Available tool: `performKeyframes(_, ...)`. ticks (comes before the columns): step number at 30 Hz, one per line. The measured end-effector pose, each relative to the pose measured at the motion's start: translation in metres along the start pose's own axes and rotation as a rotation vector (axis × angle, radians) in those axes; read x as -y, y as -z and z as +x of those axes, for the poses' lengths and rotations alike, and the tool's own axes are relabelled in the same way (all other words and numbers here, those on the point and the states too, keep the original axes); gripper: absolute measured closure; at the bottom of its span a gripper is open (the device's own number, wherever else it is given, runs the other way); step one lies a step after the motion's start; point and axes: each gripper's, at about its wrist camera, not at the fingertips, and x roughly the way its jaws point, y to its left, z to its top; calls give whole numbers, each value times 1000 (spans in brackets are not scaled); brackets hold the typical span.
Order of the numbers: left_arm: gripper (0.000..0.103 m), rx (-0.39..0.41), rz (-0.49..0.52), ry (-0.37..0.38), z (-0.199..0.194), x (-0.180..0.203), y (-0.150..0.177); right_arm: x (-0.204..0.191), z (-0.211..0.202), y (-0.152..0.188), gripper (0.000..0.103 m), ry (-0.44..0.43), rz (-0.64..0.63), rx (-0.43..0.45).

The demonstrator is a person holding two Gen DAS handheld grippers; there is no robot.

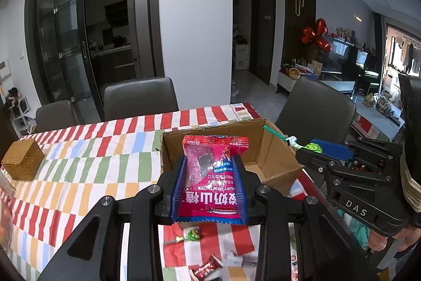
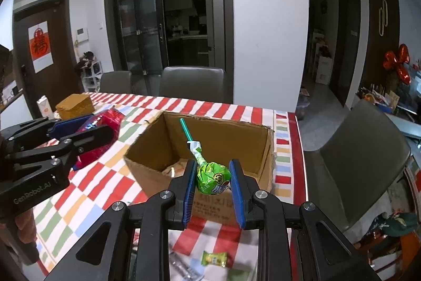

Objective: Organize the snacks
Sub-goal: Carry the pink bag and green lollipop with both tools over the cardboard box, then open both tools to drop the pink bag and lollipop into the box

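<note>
left tongs (image 1: 209,186) clamped on red snack packet (image 1: 214,170), right tongs (image 2: 213,191) clamped on green lollipop (image 2: 213,177), both above cardboard box (image 2: 158,165) on checkered table (image 1: 79,175).

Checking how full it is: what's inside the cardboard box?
The cardboard box looks mostly bare inside: brown walls and floor, with something pale and crumpled lying on the bottom. The near part of the floor is hidden by the lollipop and front wall.
</note>
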Motion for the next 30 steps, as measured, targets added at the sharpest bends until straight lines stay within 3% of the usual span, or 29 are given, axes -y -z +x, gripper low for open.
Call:
performKeyframes(19,68,-100,-58,-14,72,-18,-24,23,59,-23,76,44,39,-75)
performKeyframes(20,61,-104,-56,-24,72,-18,-24,25,61,-22,69,44,52,-79)
performKeyframes(21,54,-97,-50,-32,70,-17,-23,27,62,-22,54,48,63,-87)
performKeyframes(22,42,-89,-41,-47,67,-15,-22,28,63,-22,50,56,75,-91)
performKeyframes(25,40,-70,-9,-97,52,-11,-13,26,54,-17,49,74,73,-70)
performKeyframes(30,40,-55,-25,-101,27,-11,-1,19,34,-6,49,73,60,-51)
